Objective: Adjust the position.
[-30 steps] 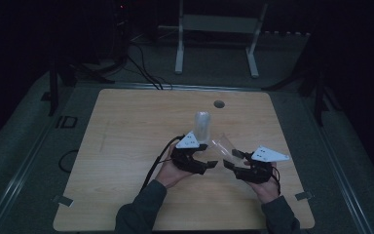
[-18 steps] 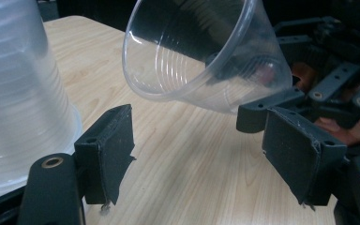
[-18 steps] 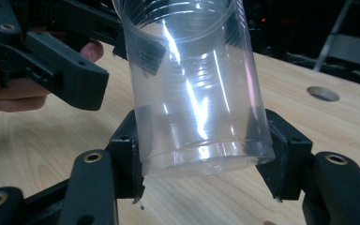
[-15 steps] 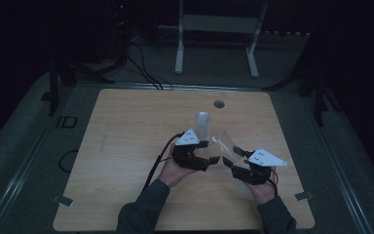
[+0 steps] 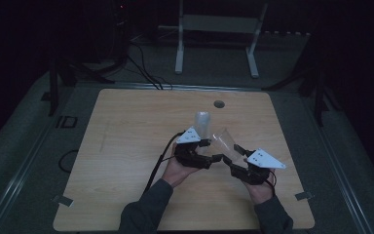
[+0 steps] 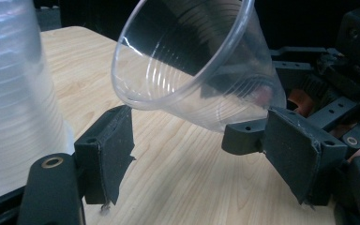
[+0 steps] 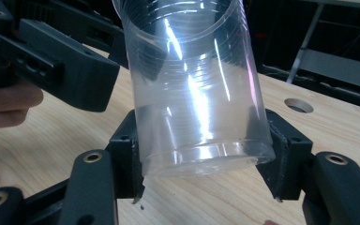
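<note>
A single clear plastic cup (image 5: 225,140) (image 6: 192,61) (image 7: 192,84) hangs tilted above the wooden table (image 5: 126,146). My right gripper (image 5: 233,157) (image 7: 201,159) is shut on its base, one jaw on each side. The cup's mouth leans toward my left gripper (image 5: 213,150) (image 6: 201,150). That gripper stands open, and the cup hovers over the gap between its jaws without touching them. An upright stack of frosted cups (image 5: 202,122) (image 6: 14,93) stands on the table just outside the left gripper's left jaw. In the right gripper view the left gripper (image 7: 51,61) sits at the upper left.
A round hole (image 5: 218,104) (image 7: 298,105) is cut in the table's far side. A white metal stand (image 5: 216,24) and cables lie on the dark floor beyond the table. A black cable (image 5: 160,156) trails from the left gripper toward the near edge.
The right gripper with the clear cup has eased slightly toward the near edge. The left gripper and the stack have kept still.
</note>
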